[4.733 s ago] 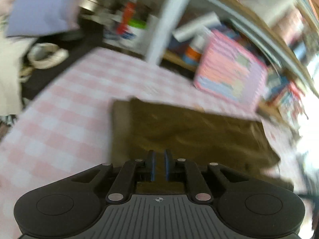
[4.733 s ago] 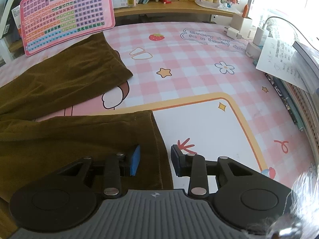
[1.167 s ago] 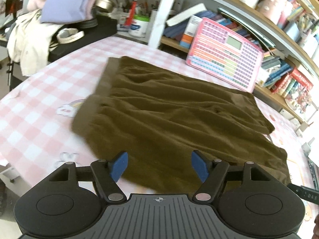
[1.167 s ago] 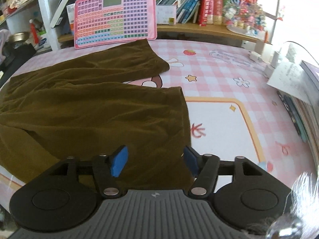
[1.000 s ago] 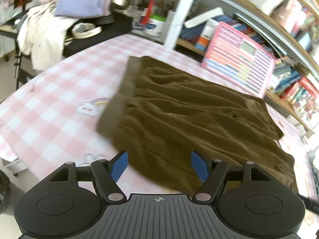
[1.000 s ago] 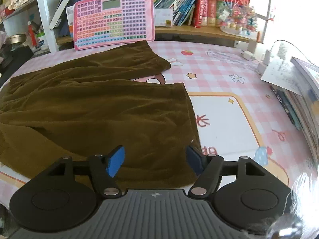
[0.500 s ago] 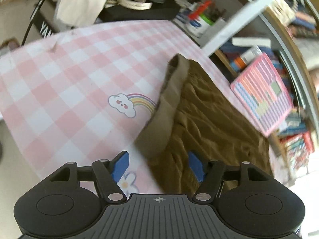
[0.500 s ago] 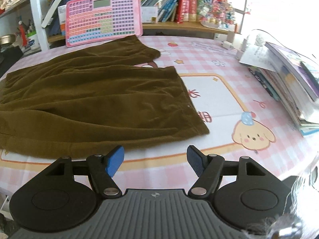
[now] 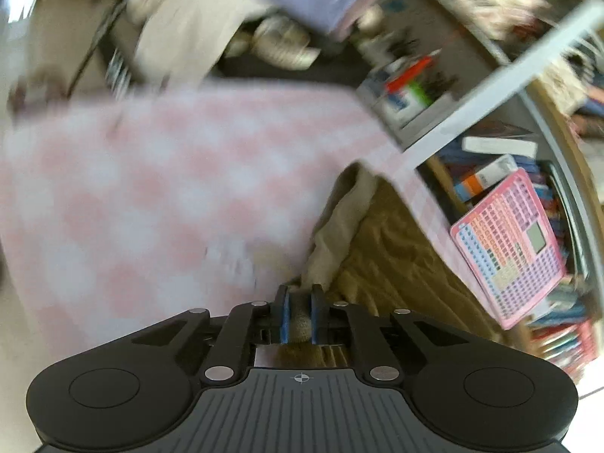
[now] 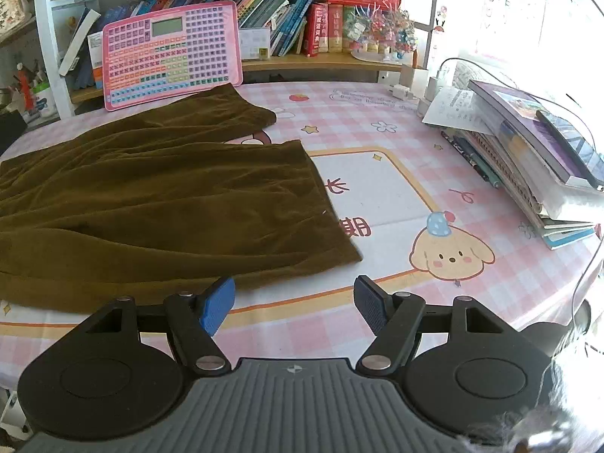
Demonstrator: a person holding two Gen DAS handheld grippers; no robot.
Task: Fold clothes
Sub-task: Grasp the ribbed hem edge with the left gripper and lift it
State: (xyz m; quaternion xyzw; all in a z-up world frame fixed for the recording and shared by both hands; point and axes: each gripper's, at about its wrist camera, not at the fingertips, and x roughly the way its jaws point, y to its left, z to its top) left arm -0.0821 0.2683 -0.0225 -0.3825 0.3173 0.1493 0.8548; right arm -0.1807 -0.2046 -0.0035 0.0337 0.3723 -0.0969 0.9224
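Brown corduroy trousers lie spread flat on the pink checked tablecloth, both legs pointing right. In the blurred left wrist view the same trousers show their lighter waistband, lifted and bunched at the near corner. My left gripper is closing its jaws, and the blue pads press on that waistband corner. My right gripper hovers open over the near table edge, just in front of the hem of the nearer leg, with nothing between its fingers.
A pink toy keyboard leans against the bookshelf behind the trousers. A stack of books with a paper and cables fills the right side. Beyond the table's left end sit a black stand with cloths and bottles.
My left gripper has gone from wide open to shut on the waistband corner, which now bunches up; its view has rolled and blurred. The right gripper stays open, drawn slightly back from the hem.
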